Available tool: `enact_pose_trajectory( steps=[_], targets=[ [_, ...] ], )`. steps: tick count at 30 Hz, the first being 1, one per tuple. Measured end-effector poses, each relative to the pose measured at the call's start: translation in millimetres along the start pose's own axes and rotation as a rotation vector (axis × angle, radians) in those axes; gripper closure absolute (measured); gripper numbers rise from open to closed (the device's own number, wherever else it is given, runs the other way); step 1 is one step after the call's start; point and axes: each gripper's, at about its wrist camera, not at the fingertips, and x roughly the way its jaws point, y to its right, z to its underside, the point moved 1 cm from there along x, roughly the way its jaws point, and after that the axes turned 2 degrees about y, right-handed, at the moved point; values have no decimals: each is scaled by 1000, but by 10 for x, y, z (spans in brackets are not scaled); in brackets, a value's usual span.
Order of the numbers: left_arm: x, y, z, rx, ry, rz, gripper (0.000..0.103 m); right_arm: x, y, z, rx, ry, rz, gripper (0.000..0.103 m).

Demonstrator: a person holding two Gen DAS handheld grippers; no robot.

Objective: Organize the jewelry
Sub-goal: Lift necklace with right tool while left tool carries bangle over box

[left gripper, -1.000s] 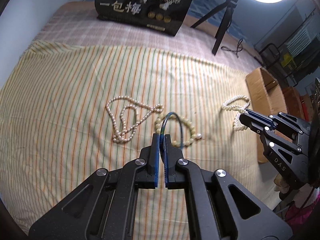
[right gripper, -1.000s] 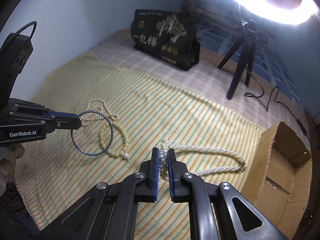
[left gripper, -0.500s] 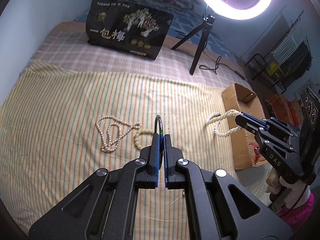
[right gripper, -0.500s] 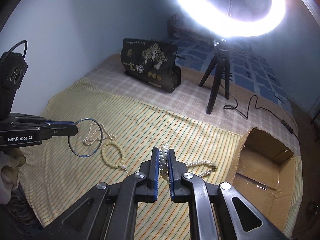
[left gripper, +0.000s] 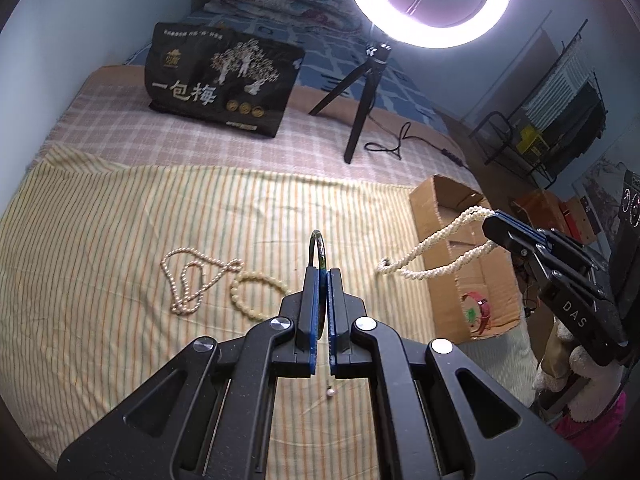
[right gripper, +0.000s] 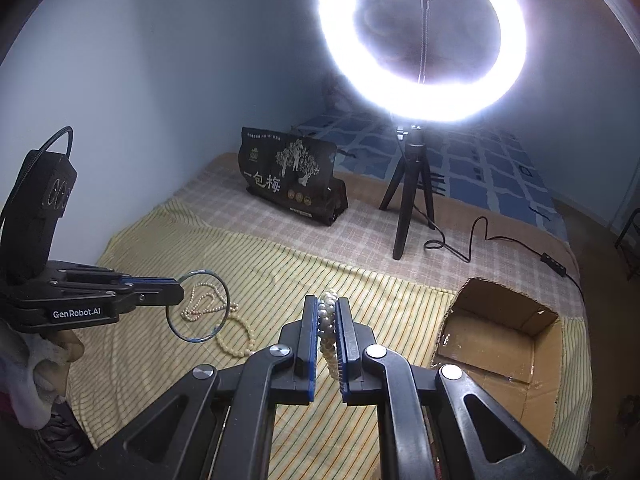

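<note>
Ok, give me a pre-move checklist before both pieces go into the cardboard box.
1. Left gripper fingers shut on the bangle: ok.
2. Right gripper fingers shut on the twisted pearl necklace: ok.
3. Cardboard box open at the top: ok.
4. Necklace tail lifted off the striped cloth: ok, it hangs in the air.
5. Space left inside the box: cannot tell, only part of its floor shows.
6. Thin pearl strand and bead bracelet on the cloth, away from both grippers: ok.
</note>
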Motion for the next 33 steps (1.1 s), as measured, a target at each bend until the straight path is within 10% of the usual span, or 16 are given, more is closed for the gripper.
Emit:
enact_pose_trajectory(
  steps=[33],
  targets=[
    [294, 1516, -469, 177, 43, 140, 102, -979, 1181, -310, 70, 116, 143, 97]
  ],
)
